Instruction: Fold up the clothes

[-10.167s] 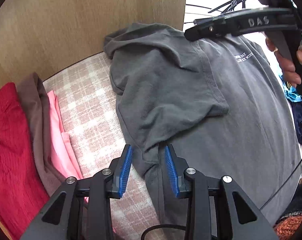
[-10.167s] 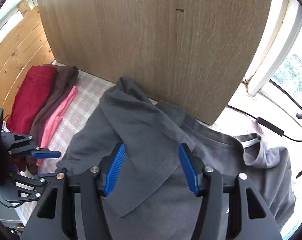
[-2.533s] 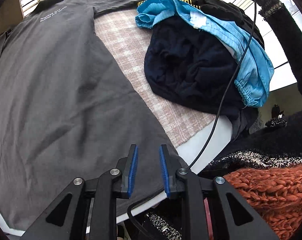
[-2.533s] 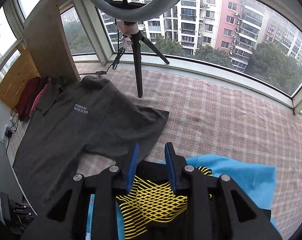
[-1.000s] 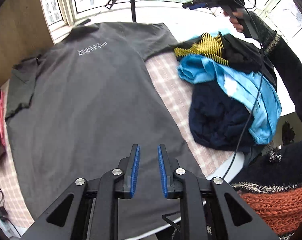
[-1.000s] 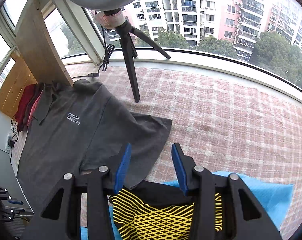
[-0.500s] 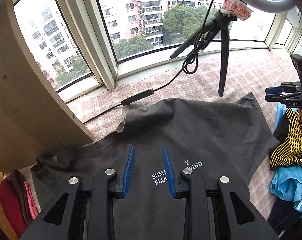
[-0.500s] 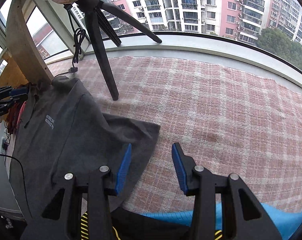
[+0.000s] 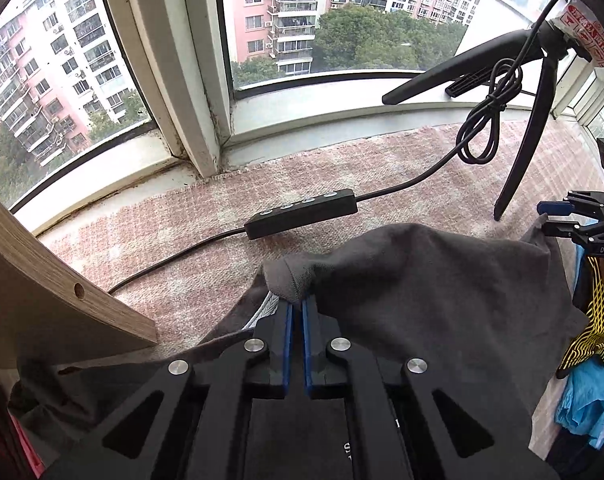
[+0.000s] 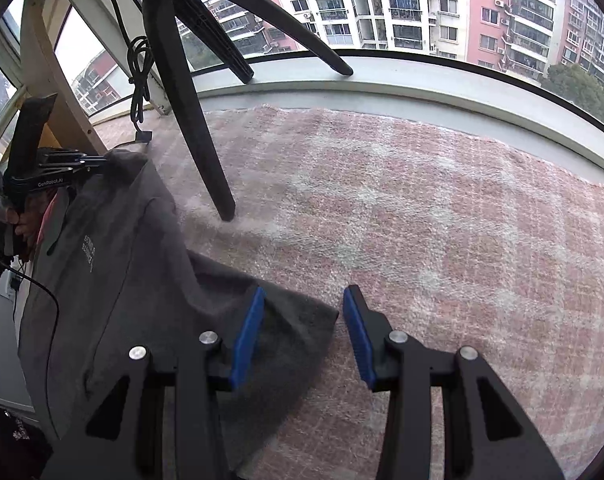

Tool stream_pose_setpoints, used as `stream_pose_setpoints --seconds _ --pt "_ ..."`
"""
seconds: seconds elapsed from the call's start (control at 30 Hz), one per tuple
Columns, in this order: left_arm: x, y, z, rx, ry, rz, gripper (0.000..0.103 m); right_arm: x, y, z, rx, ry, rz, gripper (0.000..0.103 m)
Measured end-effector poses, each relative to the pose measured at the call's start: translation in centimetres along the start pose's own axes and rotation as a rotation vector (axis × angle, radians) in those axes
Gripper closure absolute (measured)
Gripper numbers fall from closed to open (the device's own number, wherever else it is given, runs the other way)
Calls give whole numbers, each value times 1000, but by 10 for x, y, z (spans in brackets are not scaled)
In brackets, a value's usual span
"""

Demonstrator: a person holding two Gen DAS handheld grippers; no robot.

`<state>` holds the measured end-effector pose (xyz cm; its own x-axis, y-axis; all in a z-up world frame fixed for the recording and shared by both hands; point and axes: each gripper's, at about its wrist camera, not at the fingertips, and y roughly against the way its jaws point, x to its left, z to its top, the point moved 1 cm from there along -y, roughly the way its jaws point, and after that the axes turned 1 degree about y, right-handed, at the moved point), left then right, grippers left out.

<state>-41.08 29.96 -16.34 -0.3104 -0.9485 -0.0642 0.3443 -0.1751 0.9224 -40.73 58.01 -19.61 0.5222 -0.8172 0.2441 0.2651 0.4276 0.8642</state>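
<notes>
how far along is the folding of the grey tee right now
Early. Done: the grey t-shirt lies spread flat on the checked cloth. In hand: the left tool is shut on a bunch of fabric at the collar end, while the right tool hangs open over the sleeve, not gripping. Left: no fold shows yet, and a clothes pile waits.

Left hand-held gripper [image 9: 296, 312], right hand-held gripper [image 10: 303, 312]: black frames, blue pads, silver screws.

T-shirt [image 10: 134, 264]: dk grey, white text
Cloth [image 10: 421, 208]: pink/white plaid
Gripper pads [image 10: 248, 336]: blue
Tripod [image 10: 190, 120]: blk
Garment [image 9: 593, 320]: yellow/blk mesh
</notes>
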Motion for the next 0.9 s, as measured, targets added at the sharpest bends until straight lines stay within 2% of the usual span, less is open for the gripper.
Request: stream_pose_setpoints --seconds 0.03,0.07,0.1,0.13,0.27,0.37,0.43,0.53,0.63,0.73,0.8,0.9 --pt "-1 2 -2 -8 -5 6 100 2 -1 0 3 10 -3 64" --pt "-2 5 -5 -17 -16 20 100 5 -2 0 7 21 -6 69" --pt "-4 8 -8 -25 -28 37 100 7 -3 0 13 26 -8 90" --pt "-5 13 -12 -36 -35 43 100 8 -3 -1 16 25 -8 97" --pt "-4 27 -31 -48 -51 47 100 9 9 -4 -10 -9 10 99" --pt "-5 24 -44 -25 -71 61 100 -4 28 -4 -71 -131 82 99" --pt "-4 17 -45 -19 -59 80 100 -15 29 -7 -82 -204 115 99" --pt "0 6 -35 -34 -20 113 100 -28 16 -10 -45 -278 77 100" --pt "5 2 -14 -55 -15 194 90 -41 6 -14 -4 -342 42 100" --pt "4 9 -1 -89 -18 203 86 -37 16 -13 -16 -285 20 99" --pt "6 18 2 -103 -38 222 80 -24 25 -11 -43 -222 1 99" --pt "14 26 8 -94 -34 255 74 1 28 -7 -55 -142 64 99"
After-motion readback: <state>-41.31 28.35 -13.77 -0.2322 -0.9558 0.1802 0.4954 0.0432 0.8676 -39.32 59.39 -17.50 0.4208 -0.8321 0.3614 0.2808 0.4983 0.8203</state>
